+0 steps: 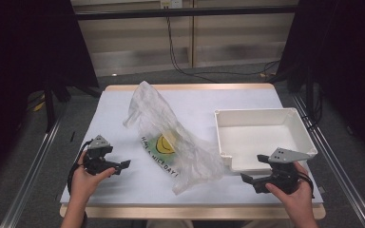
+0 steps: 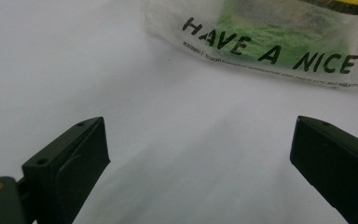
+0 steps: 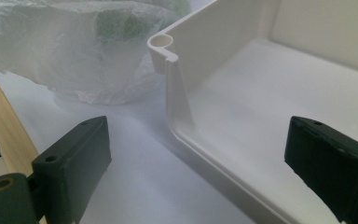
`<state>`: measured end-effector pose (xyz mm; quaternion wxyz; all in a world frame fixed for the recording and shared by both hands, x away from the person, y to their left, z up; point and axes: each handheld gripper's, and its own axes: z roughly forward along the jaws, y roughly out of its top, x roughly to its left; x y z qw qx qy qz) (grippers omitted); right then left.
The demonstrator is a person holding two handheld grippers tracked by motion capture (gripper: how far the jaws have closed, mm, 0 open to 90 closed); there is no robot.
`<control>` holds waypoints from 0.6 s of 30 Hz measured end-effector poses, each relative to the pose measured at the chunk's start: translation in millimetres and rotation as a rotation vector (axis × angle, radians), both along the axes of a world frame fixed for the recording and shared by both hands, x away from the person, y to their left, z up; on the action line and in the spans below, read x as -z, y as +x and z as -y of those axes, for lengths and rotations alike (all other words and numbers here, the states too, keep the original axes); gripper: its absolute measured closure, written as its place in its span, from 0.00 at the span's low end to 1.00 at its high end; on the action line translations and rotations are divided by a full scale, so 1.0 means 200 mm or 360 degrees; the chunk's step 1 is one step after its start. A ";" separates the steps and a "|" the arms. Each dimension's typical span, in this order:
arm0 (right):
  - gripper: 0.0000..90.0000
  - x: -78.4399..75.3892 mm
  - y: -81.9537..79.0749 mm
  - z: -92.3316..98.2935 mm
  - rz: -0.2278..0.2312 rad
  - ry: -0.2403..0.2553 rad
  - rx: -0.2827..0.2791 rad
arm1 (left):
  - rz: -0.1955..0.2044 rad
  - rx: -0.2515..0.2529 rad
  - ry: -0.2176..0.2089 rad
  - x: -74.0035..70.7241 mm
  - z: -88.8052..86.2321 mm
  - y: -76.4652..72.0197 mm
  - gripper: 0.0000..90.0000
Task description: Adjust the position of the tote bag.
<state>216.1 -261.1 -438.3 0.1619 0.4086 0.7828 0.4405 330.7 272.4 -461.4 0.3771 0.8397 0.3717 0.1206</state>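
Plastic bag (image 1: 171, 137) untouched mid-table, tray (image 1: 266, 116) right. Left gripper (image 1: 123, 165), right gripper (image 1: 247, 179): jaws apart, empty. Likely approach step; next: close in, pinch bag.

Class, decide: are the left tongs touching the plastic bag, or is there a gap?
Apart. The left gripper view shows bare white table between the open left tongs and the plastic bag; the high view agrees.
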 end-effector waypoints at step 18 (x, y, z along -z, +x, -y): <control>0.08 -0.04 0.01 -0.08 -0.0005 0.0018 -0.0098 | -0.0001 0.0018 -0.0033 -0.07 0.07 0.12 0.06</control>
